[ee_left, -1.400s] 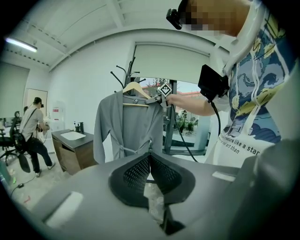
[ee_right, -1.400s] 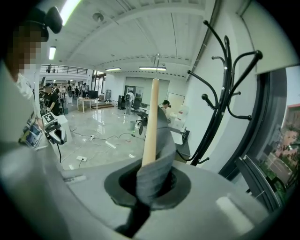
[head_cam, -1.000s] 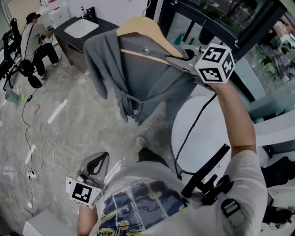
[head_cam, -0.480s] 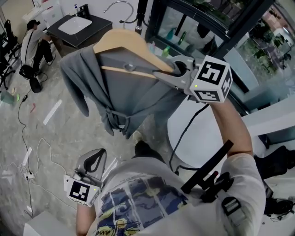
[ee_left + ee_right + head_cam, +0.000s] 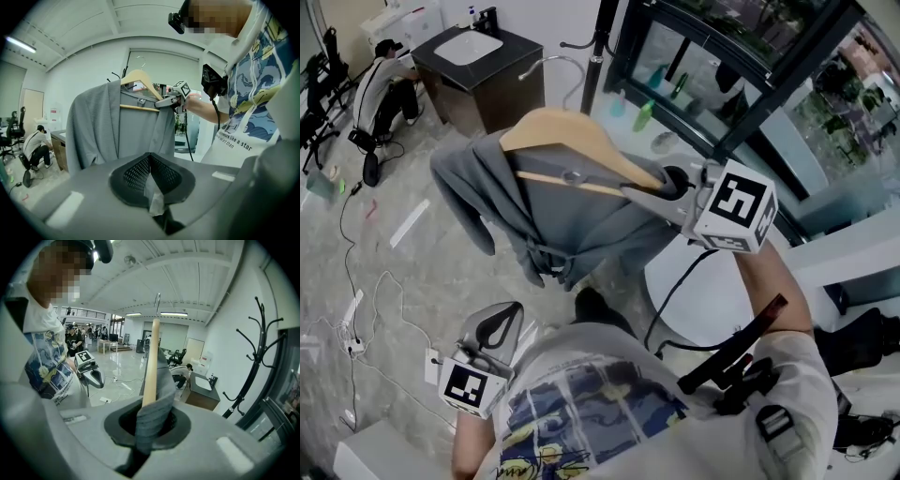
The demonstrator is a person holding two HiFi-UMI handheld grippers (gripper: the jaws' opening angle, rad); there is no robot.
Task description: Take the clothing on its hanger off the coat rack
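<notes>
Head view, clock positions read from the picture's centre.

- Marble-look floor point(image 5: 422, 281): fills 7 to 11 o'clock. Loose cables point(image 5: 366, 309) run across it at 8 o'clock.
- White round table point(image 5: 694, 291): at 4 o'clock, below the raised right forearm.
- Grey garment point(image 5: 562, 220): hangs just above centre, draped over both shoulders of the hanger, with a collar fold bunched at 10 o'clock. It touches neither floor nor table.
- Dark sink cabinet point(image 5: 487, 80): at 11 o'clock. A person point(image 5: 384, 89) crouches just beside it, further out at 10 o'clock.
- Coat rack point(image 5: 598, 56): black pole at 12 o'clock. In the right gripper view it stands at 3 o'clock, well apart from the hanger.
- Wooden hanger point(image 5: 572, 141): at 12 o'clock, tilted, its right end lower. Its metal hook point(image 5: 551, 59) shows near the pole but hooked on nothing that I can see.
- Right gripper point(image 5: 652, 190): at 2 o'clock, arm raised. Its own view shows the jaws clamped on the hanger's right end, with grey fabric pinched in alongside the wood.
- Left gripper point(image 5: 499, 323): at 7 o'clock, low beside the torso, well apart from the garment. Its jaws are together, pads meeting, with nothing held.
</notes>
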